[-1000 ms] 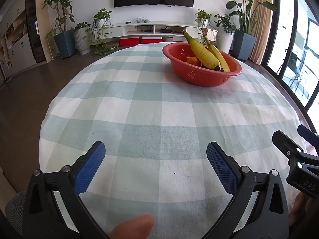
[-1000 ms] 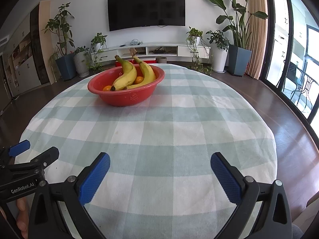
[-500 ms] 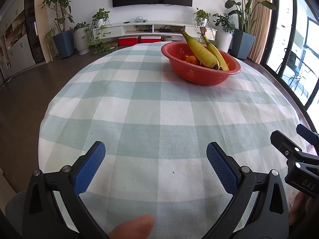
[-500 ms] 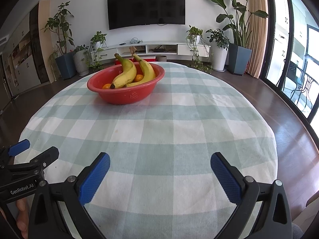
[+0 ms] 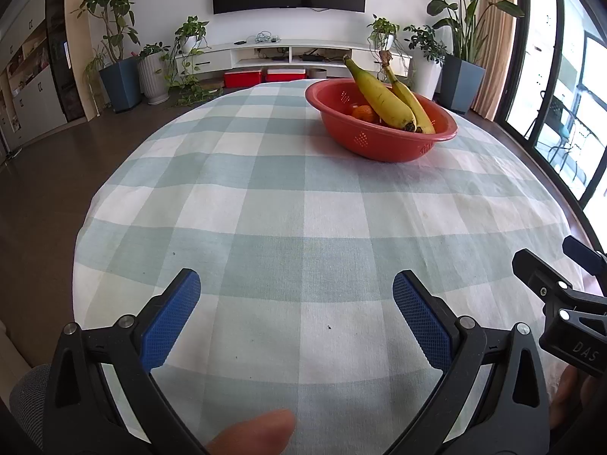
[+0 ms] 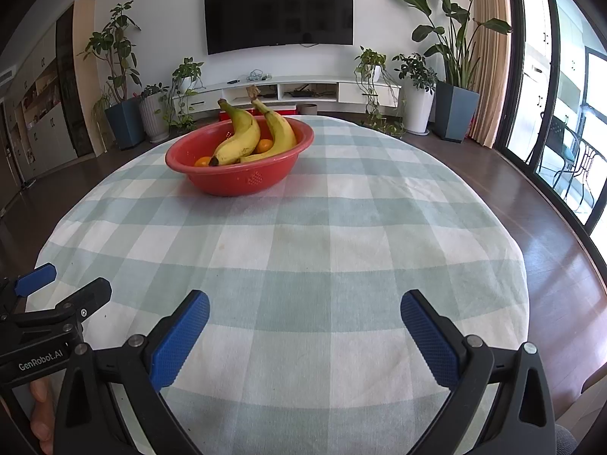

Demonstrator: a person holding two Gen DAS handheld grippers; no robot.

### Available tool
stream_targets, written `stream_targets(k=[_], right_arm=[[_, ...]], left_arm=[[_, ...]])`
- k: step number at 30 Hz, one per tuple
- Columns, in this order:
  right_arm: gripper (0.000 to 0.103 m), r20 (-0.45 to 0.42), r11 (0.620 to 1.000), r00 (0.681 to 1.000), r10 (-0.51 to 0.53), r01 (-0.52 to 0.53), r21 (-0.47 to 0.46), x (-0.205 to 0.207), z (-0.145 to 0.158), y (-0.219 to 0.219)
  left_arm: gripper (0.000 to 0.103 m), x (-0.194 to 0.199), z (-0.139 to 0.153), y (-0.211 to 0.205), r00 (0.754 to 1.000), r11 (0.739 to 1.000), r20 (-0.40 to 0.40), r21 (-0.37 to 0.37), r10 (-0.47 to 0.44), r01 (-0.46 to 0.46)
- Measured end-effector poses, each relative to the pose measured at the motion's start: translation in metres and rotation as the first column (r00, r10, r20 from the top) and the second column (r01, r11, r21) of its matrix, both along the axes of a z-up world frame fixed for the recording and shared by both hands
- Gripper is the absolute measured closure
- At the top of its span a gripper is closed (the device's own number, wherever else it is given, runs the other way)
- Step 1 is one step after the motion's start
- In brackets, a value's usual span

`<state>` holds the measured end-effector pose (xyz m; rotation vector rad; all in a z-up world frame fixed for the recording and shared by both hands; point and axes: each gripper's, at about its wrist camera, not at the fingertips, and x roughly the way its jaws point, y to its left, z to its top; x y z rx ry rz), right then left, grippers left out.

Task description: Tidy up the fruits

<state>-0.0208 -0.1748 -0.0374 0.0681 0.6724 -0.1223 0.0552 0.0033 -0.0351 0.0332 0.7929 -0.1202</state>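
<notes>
A red perforated bowl (image 5: 383, 144) (image 6: 242, 180) stands on the far part of a round table (image 5: 265, 197) (image 6: 341, 235) covered in a green-and-white check cloth. Two yellow bananas (image 5: 383, 100) (image 6: 242, 138) lie across it, with oranges (image 5: 363, 112) (image 6: 263, 145) under them. My left gripper (image 5: 296, 303) is open over the near cloth, nothing between its blue pads. My right gripper (image 6: 303, 320) is open too, likewise empty. Each gripper shows at the edge of the other's view: the right gripper (image 5: 565, 295) and the left gripper (image 6: 57, 292).
A fingertip (image 5: 254, 436) shows at the bottom of the left wrist view. Beyond the table are a wall TV (image 6: 279, 11), a low white shelf unit (image 6: 288, 89), potted plants (image 6: 121, 76) and glass doors (image 6: 569, 113) on the right. Dark wood floor surrounds the table.
Both views have drifted slightly; the bowl sits a touch lower and nearer in the right wrist view. Both grippers stay open and empty.
</notes>
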Motion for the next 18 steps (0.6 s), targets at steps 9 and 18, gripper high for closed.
stream_targets(k=[9,18], right_arm=[[0.0,-0.003,1.0,1.0,0.0,0.0,0.0,-0.0013,0.0006,0.0001],[0.0,-0.003,1.0,1.0,0.0,0.0,-0.001,-0.001,0.002,0.0002]], left_arm=[[0.0,-0.0001,0.0,-0.0003,1.0,1.0,0.001,0.001,-0.001,0.001],[0.0,-0.0001,-0.0001,-0.0004,1.0,1.0,0.0,0.001,-0.002,0.002]])
